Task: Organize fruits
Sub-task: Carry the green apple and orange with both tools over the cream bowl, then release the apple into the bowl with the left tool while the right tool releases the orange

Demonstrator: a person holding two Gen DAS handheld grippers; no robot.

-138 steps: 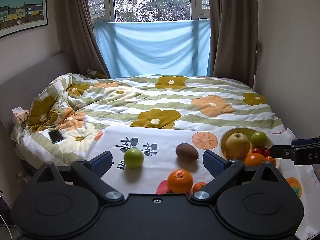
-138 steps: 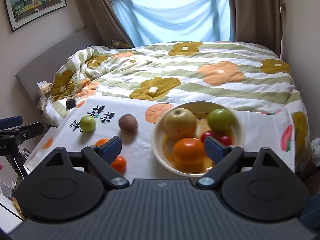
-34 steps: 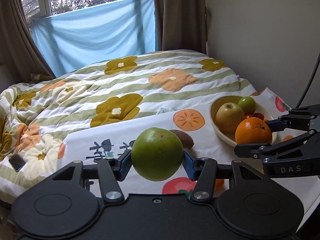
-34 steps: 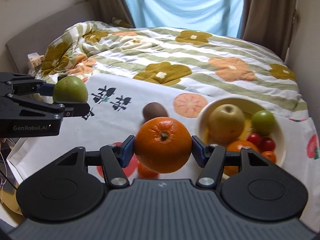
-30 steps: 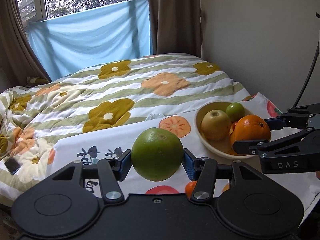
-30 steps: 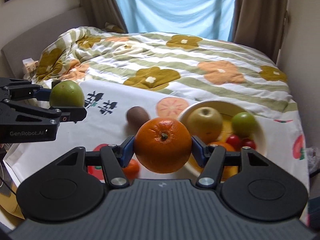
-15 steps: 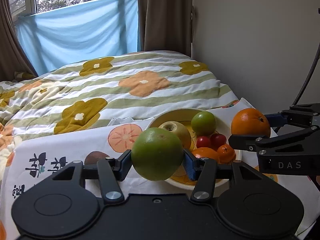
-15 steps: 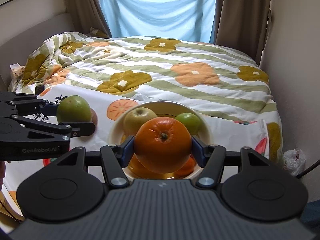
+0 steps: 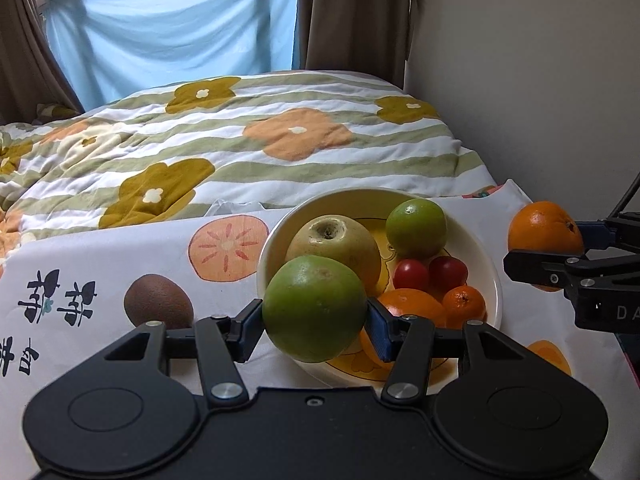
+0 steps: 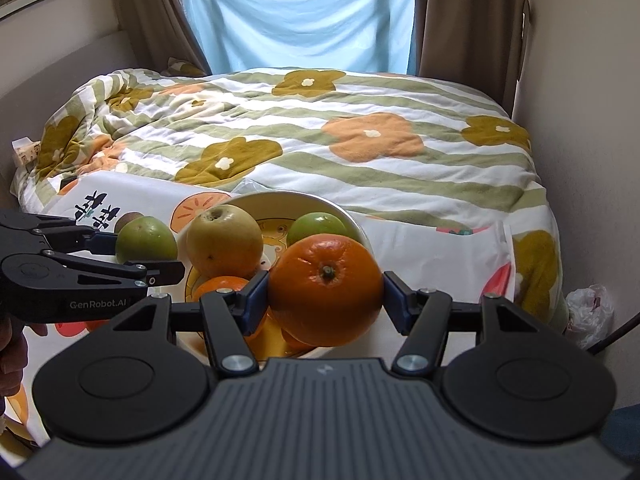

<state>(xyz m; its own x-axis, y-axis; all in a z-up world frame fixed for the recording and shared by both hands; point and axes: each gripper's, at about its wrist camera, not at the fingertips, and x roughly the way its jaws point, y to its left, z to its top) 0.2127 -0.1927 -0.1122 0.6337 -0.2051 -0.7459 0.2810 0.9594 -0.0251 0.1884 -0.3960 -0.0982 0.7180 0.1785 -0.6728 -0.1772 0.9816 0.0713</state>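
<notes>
My left gripper (image 9: 315, 326) is shut on a green apple (image 9: 315, 307) and holds it over the near left rim of the cream bowl (image 9: 486, 268). The bowl holds a yellow apple (image 9: 334, 238), a small green fruit (image 9: 416, 222), cherry tomatoes (image 9: 410, 274) and oranges (image 9: 464, 300). My right gripper (image 10: 325, 300) is shut on a large orange (image 10: 325, 288) just above the bowl's near right side (image 10: 312, 202). It also shows at the right in the left wrist view (image 9: 545, 232). A brown kiwi (image 9: 158, 306) lies on the printed cloth left of the bowl.
The bowl sits on a white fruit-print cloth (image 9: 100, 264) at the foot of a bed with a flowered quilt (image 9: 260, 148). A wall (image 9: 540, 80) runs close on the right. A plastic bag (image 10: 588, 312) lies on the floor to the right.
Both grippers have moved right and closer to the bowl with their fruit. The green apple now hangs over the bowl's left rim and the orange over its right side.
</notes>
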